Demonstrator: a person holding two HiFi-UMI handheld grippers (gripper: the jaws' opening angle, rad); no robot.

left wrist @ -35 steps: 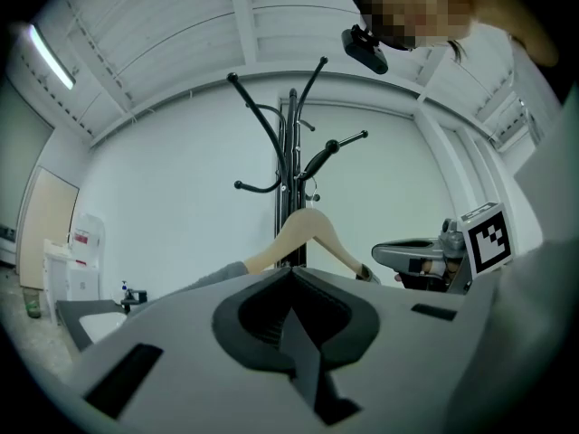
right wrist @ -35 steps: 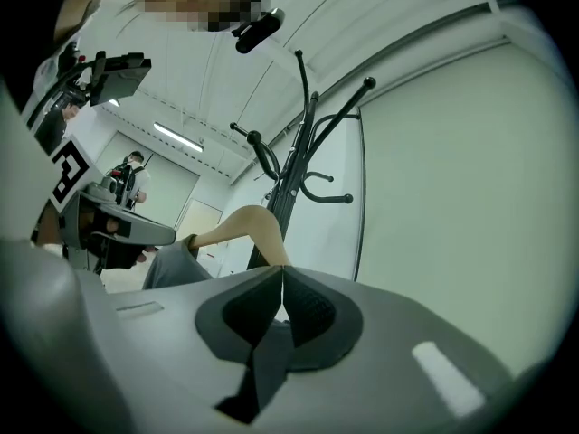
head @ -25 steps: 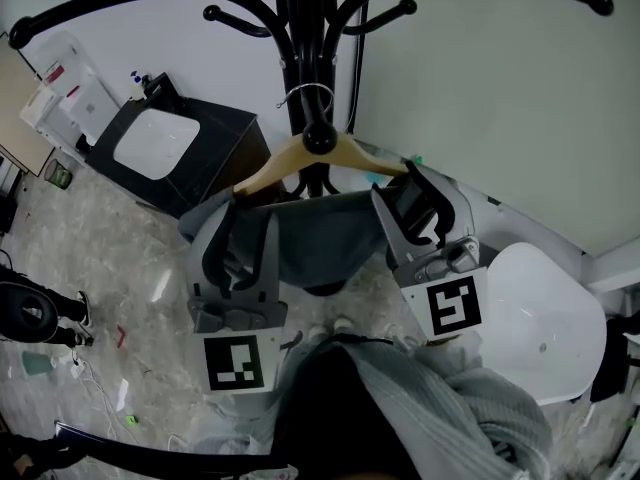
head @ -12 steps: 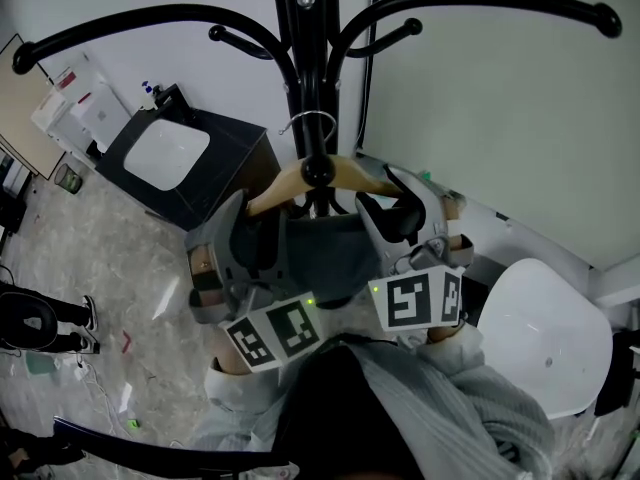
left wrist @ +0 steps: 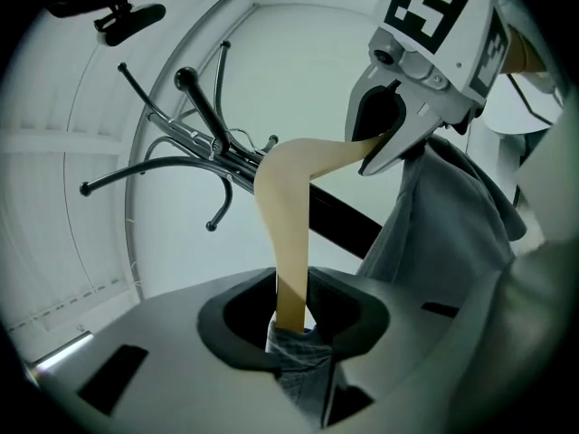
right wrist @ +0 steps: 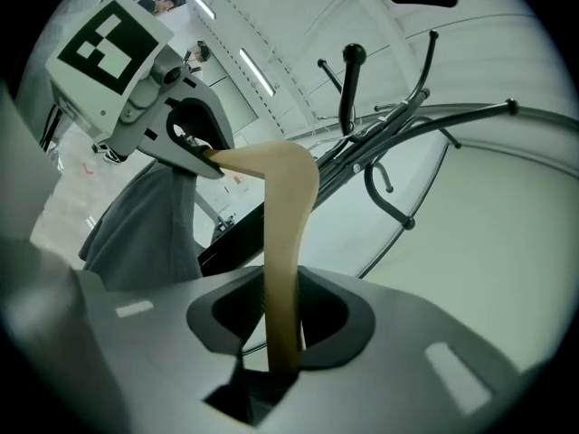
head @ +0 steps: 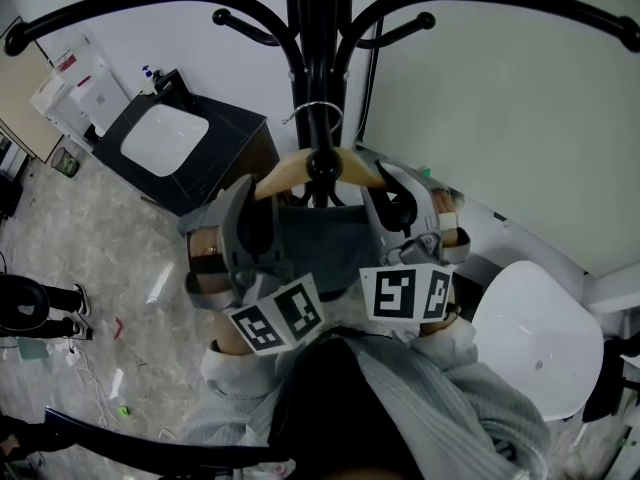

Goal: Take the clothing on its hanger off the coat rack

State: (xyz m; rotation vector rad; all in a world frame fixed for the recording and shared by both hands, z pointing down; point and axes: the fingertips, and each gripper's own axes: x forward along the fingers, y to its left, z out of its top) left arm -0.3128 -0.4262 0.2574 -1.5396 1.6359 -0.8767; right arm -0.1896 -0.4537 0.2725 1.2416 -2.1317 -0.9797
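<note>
Both tools have just closed: left tool [left wrist: 289,331] and right tool [right wrist: 282,351] each pinch one curved wooden arm of the hanger [head: 281,174]. Its wire hook [head: 318,108] sits at the black coat rack [head: 312,48], with soft grey clothing [head: 320,250] draped beneath and a wall [head: 500,118] close behind.

Black coat rack [head: 312,38], curved arms spreading left and right from the upright post. Hung at the post by a wire hook [head: 318,111]: wooden hanger [head: 285,171], with a grey garment [head: 320,243] draped below it. Under the rack, pale marbled floor [head: 110,238]. Left of the rack on that floor, a black cabinet [head: 225,153] with a white panel on top. Right of the rack, a white seat [head: 535,353]. Far left of the rack, white cartons [head: 65,88] by the wall.
</note>
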